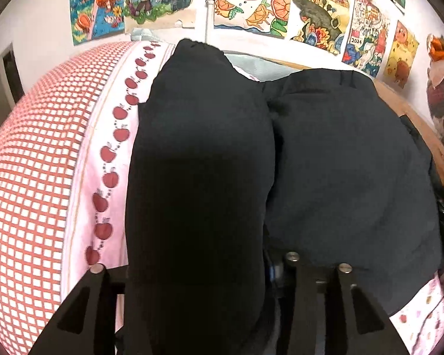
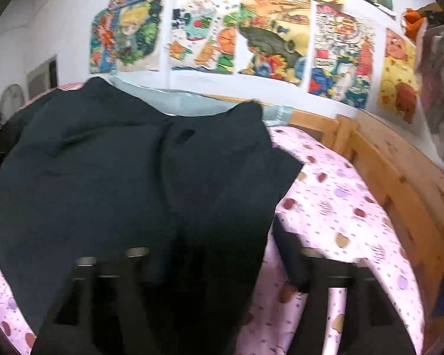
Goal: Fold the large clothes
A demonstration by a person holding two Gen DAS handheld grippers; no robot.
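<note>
A large black garment (image 1: 340,162), with what looks like a waistband at its far end, lies spread on the bed. One long folded part (image 1: 198,148) runs towards the camera. My left gripper (image 1: 219,266) is open, and that folded part lies between its fingers (image 1: 96,270) without being pinched. A strip of pink sheet shows beside the left finger. In the right wrist view the same garment (image 2: 103,177) covers the left half of the bed. My right gripper (image 2: 222,254) is wide open over its near edge, with cloth and pink sheet both showing between the fingers (image 2: 310,254). This view is blurred.
The bed has a pink spotted sheet (image 2: 340,207) and a red-and-white checked cover (image 1: 29,177) with an apple border (image 1: 112,153) on the left. A wooden bed frame (image 2: 399,177) runs along the right and far side. Colourful drawings (image 1: 251,0) cover the wall behind.
</note>
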